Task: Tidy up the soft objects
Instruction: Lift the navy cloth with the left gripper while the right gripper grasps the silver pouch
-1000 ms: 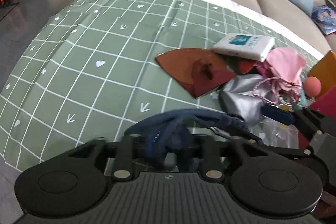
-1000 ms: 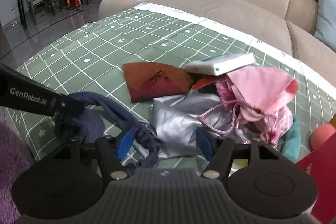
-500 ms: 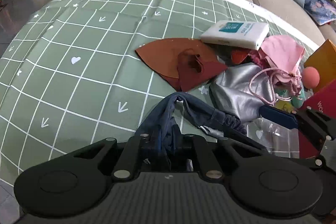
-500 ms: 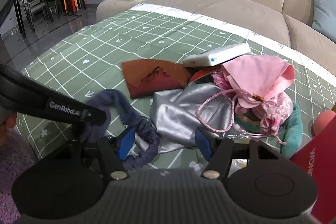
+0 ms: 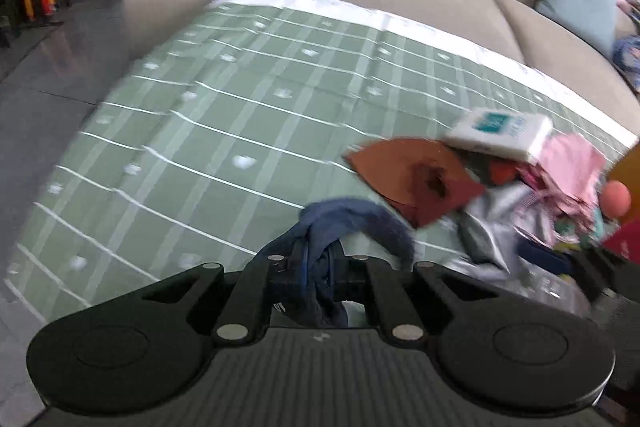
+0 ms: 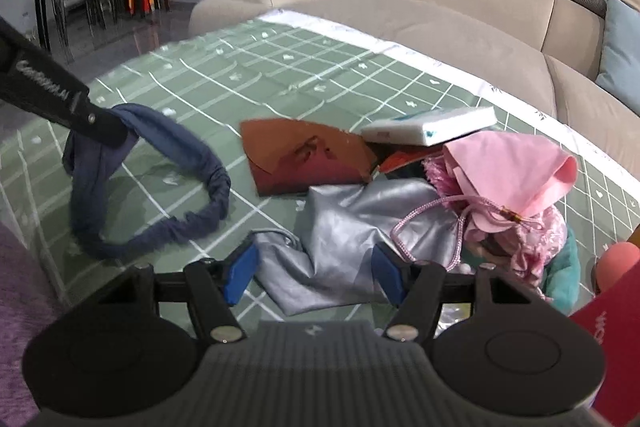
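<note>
My left gripper is shut on a dark blue fabric headband. In the right wrist view the headband hangs as a loop from the left gripper's fingertips, its lower end near the green checked cloth. My right gripper hovers over a crumpled silver pouch. Its jaws are opening, with the pouch showing in the gap below them and the blue pads off it. Beside the pouch lie a pink drawstring bag and a rust-brown folded cloth.
A white tissue pack rests on the pile's far side. A teal soft item, a coral ball and a red book sit at the right. A beige sofa stands behind, and a purple rug lies at the left.
My left gripper closed on the blue headband and lifted it off the cloth, drawing it left, away from the pile. The right gripper stayed over the silver pouch.
</note>
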A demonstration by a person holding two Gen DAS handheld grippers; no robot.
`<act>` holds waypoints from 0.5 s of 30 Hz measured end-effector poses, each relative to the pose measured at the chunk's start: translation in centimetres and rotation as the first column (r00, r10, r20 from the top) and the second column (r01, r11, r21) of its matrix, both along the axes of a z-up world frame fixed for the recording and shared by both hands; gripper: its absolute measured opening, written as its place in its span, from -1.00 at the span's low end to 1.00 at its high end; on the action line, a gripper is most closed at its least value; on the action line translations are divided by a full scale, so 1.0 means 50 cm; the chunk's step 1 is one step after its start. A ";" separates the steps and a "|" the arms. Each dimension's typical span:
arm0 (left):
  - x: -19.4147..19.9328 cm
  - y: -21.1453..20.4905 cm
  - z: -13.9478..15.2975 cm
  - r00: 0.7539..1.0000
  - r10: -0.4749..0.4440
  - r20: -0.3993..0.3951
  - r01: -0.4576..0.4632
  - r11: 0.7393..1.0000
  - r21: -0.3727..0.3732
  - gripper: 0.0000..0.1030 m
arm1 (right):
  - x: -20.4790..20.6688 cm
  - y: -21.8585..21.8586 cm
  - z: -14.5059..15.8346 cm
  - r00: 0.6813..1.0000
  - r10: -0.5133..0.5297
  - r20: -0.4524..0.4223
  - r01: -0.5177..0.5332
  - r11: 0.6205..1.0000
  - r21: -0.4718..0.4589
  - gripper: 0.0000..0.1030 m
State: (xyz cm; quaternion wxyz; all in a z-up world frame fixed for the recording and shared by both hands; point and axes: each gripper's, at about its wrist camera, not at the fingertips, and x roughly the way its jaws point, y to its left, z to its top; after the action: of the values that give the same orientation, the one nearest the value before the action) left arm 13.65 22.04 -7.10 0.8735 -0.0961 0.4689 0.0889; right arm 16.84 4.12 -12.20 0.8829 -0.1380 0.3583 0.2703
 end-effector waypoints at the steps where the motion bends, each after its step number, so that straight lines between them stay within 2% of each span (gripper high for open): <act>1: 0.002 -0.013 -0.006 1.000 -0.016 -0.002 0.016 1.000 -0.016 -0.81 | 0.004 0.003 -0.005 1.000 -0.004 0.006 0.005 1.000 -0.011 0.34; 4: -0.002 -0.036 -0.019 0.999 -0.051 -0.008 0.050 0.998 -0.039 -0.81 | 0.014 0.007 -0.016 1.000 -0.019 0.014 0.019 1.000 -0.023 0.48; 7: 0.000 -0.045 -0.029 0.998 -0.065 -0.015 0.064 0.997 -0.053 -0.81 | 0.026 0.006 -0.023 0.999 -0.037 -0.007 0.037 0.999 0.004 0.51; 9: -0.001 -0.047 -0.031 0.998 -0.068 -0.019 0.067 0.996 -0.054 -0.81 | 0.038 0.001 -0.026 0.997 -0.062 -0.036 0.063 0.997 0.034 0.46; 11: -0.005 -0.050 -0.031 0.997 -0.070 -0.019 0.069 0.996 -0.055 -0.81 | 0.048 -0.001 -0.028 0.995 -0.076 -0.069 0.080 0.995 0.066 0.24; 12: -0.006 -0.052 -0.030 0.997 -0.073 -0.020 0.072 0.996 -0.054 -0.81 | 0.049 0.002 -0.027 0.995 -0.084 -0.060 0.088 0.995 0.054 0.13; 14: -0.004 -0.055 -0.031 0.997 -0.076 -0.021 0.075 0.996 -0.052 -0.81 | 0.049 0.008 -0.024 0.996 -0.067 -0.057 0.069 0.996 0.051 -0.22; 15: -0.003 -0.056 -0.031 0.997 -0.077 -0.022 0.076 0.996 -0.052 -0.81 | 0.050 0.010 -0.022 0.996 -0.058 -0.061 0.061 0.997 0.051 -0.32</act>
State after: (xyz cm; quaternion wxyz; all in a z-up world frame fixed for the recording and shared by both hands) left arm 13.50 19.25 -8.65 0.8679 -0.0990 0.4848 0.0445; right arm 19.36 4.64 -13.32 0.8828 -0.0959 0.3811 0.2574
